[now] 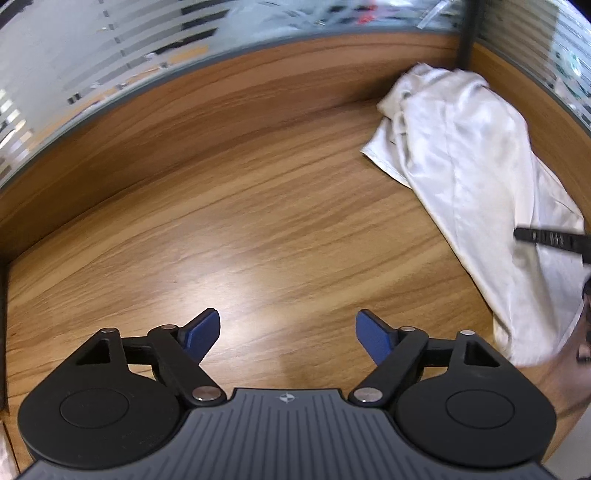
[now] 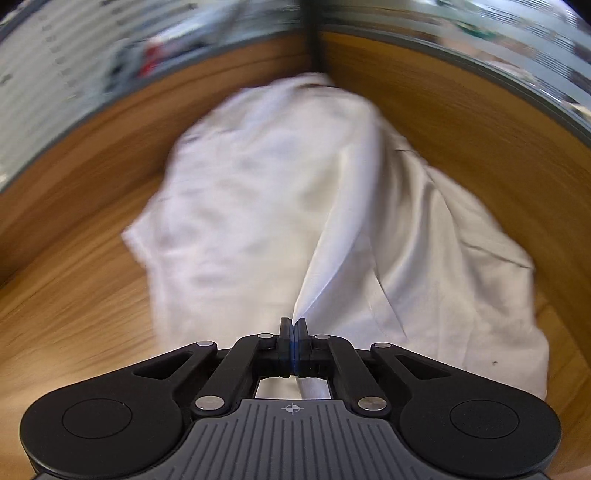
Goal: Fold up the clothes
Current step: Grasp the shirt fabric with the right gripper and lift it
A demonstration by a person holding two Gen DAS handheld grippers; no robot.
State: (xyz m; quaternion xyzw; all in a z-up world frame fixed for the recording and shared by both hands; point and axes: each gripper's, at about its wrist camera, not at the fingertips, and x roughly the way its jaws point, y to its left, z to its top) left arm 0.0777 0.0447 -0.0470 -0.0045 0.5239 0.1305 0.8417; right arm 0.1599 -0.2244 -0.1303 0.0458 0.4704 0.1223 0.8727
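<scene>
A white garment (image 2: pixel 258 192) lies crumpled on the wooden table (image 2: pixel 55 295), reaching back toward the corner of the wooden wall. My right gripper (image 2: pixel 293 323) is shut on a raised fold of this cloth, which rises in a ridge from between the pads. In the left wrist view the same white garment (image 1: pixel 469 177) lies at the right side. My left gripper (image 1: pixel 288 332) hangs open over bare wood to the left of it, nothing between its blue pads (image 1: pixel 201 334). A dark part of the right gripper (image 1: pixel 554 240) shows over the cloth at the right edge.
A low wooden wall (image 1: pixel 221 92) with a grey rim runs around the back of the table, with striped glass above. A dark post (image 1: pixel 467 33) stands at the corner behind the garment. Bare wood stretches left of the garment.
</scene>
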